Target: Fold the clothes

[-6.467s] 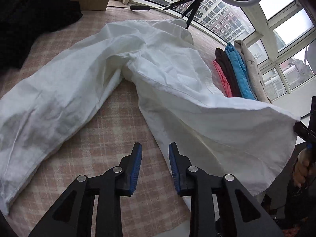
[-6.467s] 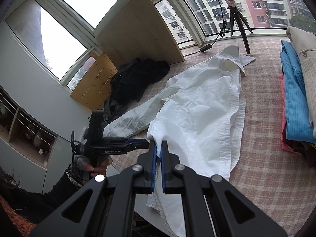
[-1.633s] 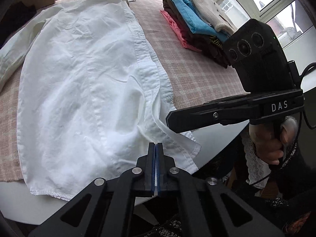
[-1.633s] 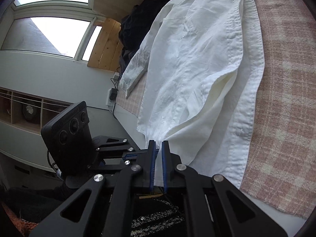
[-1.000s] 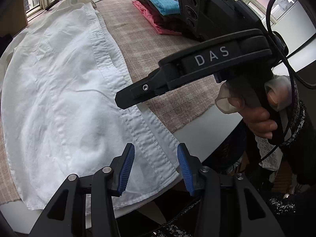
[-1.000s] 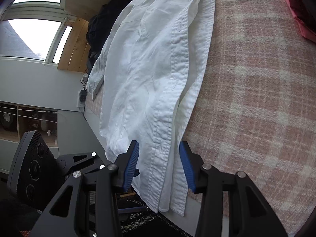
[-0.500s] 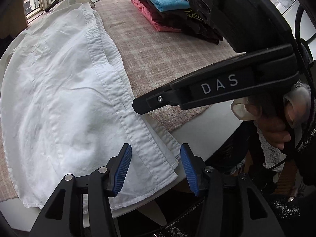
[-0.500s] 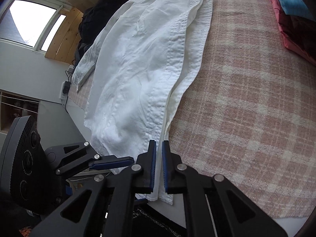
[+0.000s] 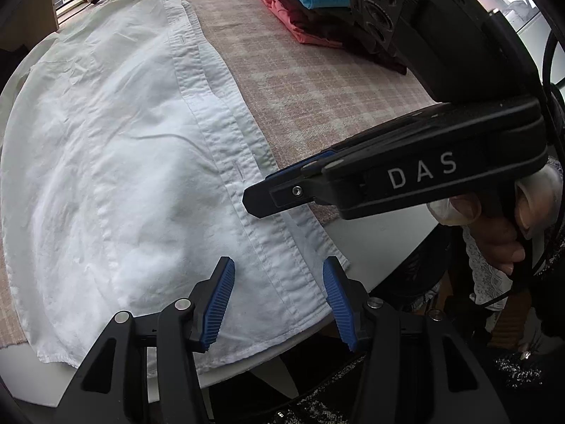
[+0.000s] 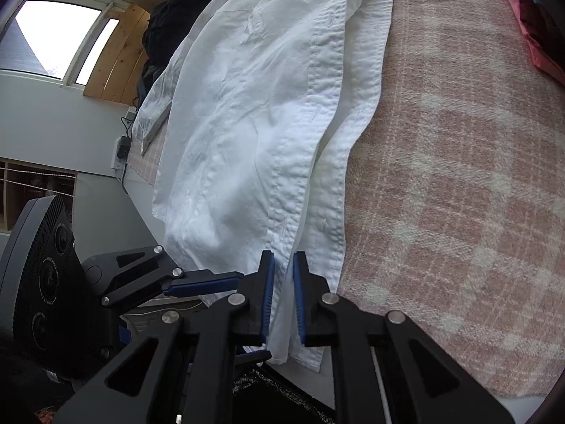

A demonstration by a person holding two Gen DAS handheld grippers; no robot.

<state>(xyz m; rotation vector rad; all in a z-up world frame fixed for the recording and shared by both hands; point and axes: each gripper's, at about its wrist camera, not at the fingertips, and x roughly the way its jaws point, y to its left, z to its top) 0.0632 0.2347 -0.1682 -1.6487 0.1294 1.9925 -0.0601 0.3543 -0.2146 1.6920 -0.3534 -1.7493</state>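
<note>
At table edge (image 9: 381, 240): right claw (image 10: 282, 268) clenched on white shirt (image 9: 116, 162) placket; left claw (image 9: 277, 275) released above hem.

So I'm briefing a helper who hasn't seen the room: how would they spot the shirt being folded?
Find the pink checked cloth covering the table. The white shirt lies spread flat along it, its hem at the near edge. Unlike the folded coloured stack further back, it is plain white and unfolded, with a buttonhole strip.
</note>
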